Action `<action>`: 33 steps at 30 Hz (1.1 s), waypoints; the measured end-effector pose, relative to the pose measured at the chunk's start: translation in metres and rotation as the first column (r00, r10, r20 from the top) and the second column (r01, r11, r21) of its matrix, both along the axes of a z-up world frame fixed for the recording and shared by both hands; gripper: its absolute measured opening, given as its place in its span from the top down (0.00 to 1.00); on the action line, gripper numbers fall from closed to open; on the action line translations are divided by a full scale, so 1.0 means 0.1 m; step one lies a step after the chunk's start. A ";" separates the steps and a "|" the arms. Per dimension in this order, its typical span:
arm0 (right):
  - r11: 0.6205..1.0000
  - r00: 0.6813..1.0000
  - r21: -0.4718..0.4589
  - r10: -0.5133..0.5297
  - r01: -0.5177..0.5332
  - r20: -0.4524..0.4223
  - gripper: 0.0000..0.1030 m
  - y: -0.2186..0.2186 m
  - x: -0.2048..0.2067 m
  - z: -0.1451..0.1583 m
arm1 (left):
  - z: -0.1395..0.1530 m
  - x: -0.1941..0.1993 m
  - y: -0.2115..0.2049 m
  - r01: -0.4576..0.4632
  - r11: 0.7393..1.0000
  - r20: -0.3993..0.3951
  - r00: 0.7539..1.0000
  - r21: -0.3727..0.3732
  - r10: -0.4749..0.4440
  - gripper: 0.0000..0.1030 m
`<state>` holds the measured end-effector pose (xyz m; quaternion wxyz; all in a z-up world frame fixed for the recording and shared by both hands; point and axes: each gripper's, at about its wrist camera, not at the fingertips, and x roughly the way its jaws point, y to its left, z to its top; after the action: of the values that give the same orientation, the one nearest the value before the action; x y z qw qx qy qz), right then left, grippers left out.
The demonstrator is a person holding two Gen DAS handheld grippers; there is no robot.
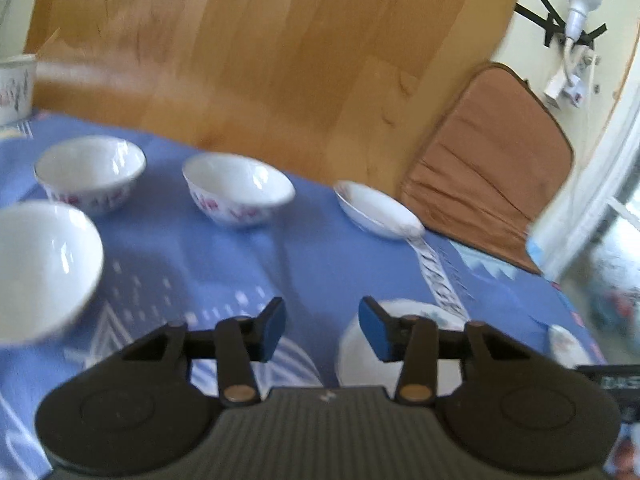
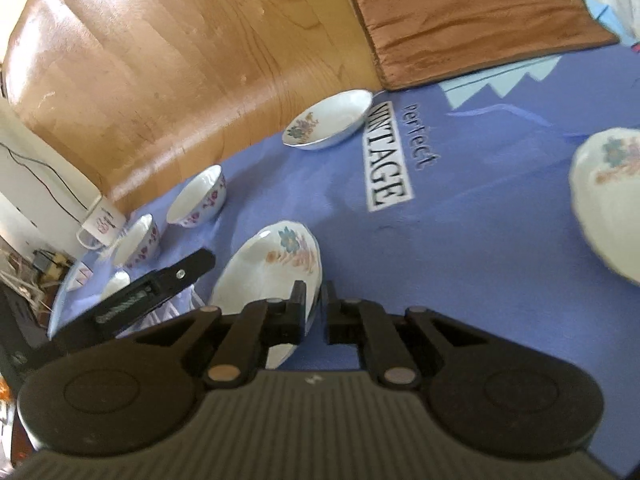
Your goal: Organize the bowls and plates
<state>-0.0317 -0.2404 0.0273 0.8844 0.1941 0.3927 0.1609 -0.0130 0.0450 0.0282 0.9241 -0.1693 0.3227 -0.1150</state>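
My right gripper (image 2: pixel 313 312) is shut on the rim of a white floral plate (image 2: pixel 268 272), held tilted above the blue cloth (image 2: pixel 460 240). My left gripper (image 1: pixel 322 330) is open and empty, just left of that same plate (image 1: pixel 360 354). Three white bowls with pink flowers stand on the cloth in the left wrist view: one near left (image 1: pixel 40 268), one far left (image 1: pixel 90 172), one in the middle (image 1: pixel 236 188). A second floral plate (image 2: pixel 328 120) lies at the cloth's far edge, also in the left wrist view (image 1: pixel 378 210). A third floral plate (image 2: pixel 608 200) lies at the right.
A white mug (image 2: pixel 100 224) stands at the cloth's far left corner, also in the left wrist view (image 1: pixel 14 88). A brown cushion (image 2: pixel 460 20) lies on the wooden floor (image 2: pixel 180 60) beyond the cloth. The left gripper's body (image 2: pixel 152 300) shows in the right wrist view.
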 end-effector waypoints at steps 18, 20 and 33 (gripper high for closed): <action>0.999 1.000 -0.014 0.028 -0.028 0.004 0.91 -0.05 0.04 -0.08 | 0.01 -0.10 -0.29 0.051 0.995 -0.139 0.990 0.090 -0.038 0.89; 0.999 0.999 -0.031 0.016 -0.015 0.034 0.92 -0.10 0.00 -0.04 | 0.06 -0.11 -0.34 0.050 0.996 -0.130 0.991 0.072 -0.040 0.89; 0.959 0.952 -0.076 -0.256 0.272 0.167 0.92 -1.36 -0.31 0.19 | 0.37 0.14 -1.80 0.271 0.962 -0.081 0.960 0.027 -0.268 0.89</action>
<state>-0.0623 -0.3762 0.0460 0.9344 0.1880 0.3005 0.0363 0.0010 -0.1353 0.0650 0.8899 -0.1104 0.3799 -0.2271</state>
